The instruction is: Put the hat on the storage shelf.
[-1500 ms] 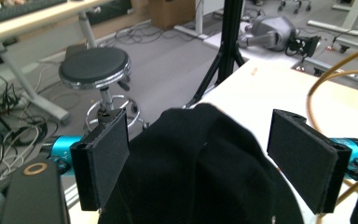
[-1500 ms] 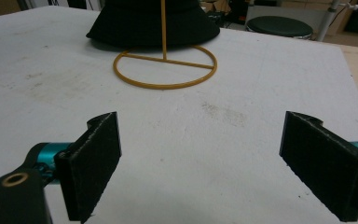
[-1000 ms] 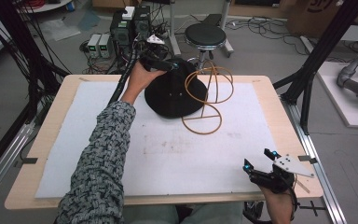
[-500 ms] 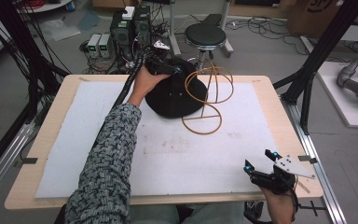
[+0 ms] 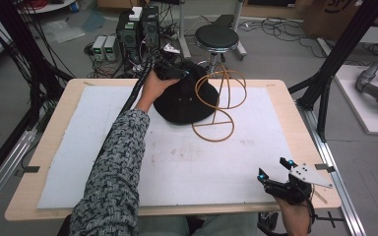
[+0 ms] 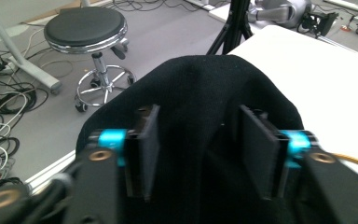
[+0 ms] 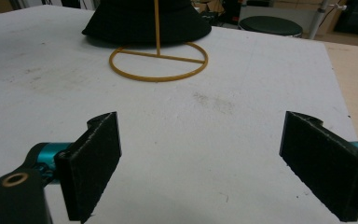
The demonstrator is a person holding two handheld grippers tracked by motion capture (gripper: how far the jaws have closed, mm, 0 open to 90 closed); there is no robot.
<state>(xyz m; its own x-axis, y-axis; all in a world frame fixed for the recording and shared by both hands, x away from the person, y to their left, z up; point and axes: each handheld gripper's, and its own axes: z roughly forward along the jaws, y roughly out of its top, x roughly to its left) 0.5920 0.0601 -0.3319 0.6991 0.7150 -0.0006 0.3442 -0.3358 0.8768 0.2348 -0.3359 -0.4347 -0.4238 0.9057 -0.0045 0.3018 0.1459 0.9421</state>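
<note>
Presently left gripper (image 5: 170,73) jaws, just closing, straddle the black hat's (image 6: 200,93) crown; right gripper (image 5: 286,184) jaws wide, empty.

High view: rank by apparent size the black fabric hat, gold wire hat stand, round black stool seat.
1. black fabric hat, largest.
2. gold wire hat stand, similar extent but thin wire, so close to the hat.
3. round black stool seat, smallest; it stands farther from the camera, so its true size is unsure.

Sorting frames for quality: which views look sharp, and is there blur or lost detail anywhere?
High view: even light, sharp. Left gripper view: the black fabric bucket hat is a dark, detail-poor mass. Right gripper view: near fingers soft; gold wire hat stand clearer.
</note>
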